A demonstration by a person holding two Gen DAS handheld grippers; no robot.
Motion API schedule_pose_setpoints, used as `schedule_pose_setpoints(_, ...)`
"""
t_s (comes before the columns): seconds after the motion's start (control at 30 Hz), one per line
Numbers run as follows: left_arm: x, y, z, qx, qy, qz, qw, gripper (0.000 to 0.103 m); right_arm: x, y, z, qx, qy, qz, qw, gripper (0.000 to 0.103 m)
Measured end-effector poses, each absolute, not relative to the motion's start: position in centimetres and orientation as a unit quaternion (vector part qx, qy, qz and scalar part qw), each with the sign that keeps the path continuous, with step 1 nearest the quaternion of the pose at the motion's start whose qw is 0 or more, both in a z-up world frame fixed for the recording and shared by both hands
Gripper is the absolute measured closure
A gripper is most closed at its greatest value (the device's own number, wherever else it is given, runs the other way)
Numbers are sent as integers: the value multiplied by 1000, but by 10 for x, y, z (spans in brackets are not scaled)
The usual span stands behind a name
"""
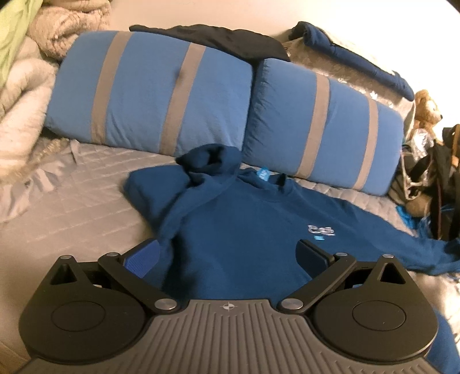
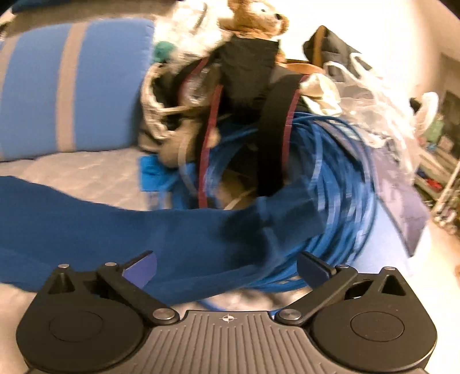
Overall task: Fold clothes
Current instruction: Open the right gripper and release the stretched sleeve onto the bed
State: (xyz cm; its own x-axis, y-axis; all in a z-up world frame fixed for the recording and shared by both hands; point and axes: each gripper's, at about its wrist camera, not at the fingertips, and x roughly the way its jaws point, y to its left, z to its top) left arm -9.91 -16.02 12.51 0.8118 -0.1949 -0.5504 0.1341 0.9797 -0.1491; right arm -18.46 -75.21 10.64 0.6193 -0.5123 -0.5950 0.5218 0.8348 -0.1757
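We see the blue sweatshirt (image 1: 238,230) flat on the bed (image 1: 57,207), soft and floppy. Both tongs, left (image 1: 227,256) and right (image 2: 227,267), gape wide, empty. We'd pinch the sleeve cuff (image 2: 287,213) near the bed's right edge.

Navy sweatshirt (image 1: 235,218), blue pillows (image 1: 155,92) with grey stripes, bright-blue cable coil (image 2: 339,178)

Striped pillows (image 1: 155,95) against wall; teddy bear (image 2: 256,17) above blue cable coil (image 2: 330,178).

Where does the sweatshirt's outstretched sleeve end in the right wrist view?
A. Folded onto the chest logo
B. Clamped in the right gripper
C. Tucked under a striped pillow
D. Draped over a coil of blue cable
D: the sleeve runs across the bed and its cuff lies on the blue cable coil, ahead of the open right gripper.
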Motion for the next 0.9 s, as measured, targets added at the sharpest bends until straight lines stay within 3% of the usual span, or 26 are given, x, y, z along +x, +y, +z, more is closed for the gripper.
schedule_pose_setpoints(0.4, -92, -103, 132, -34, 278, 6, 960, 0, -165, -666, 94, 48, 313, -159, 935, 0)
schedule_pose_setpoints(0.9, -79, -57, 65, -10, 314, 79, 946, 0, -124, -609, 63, 47, 315, -98, 943, 0)
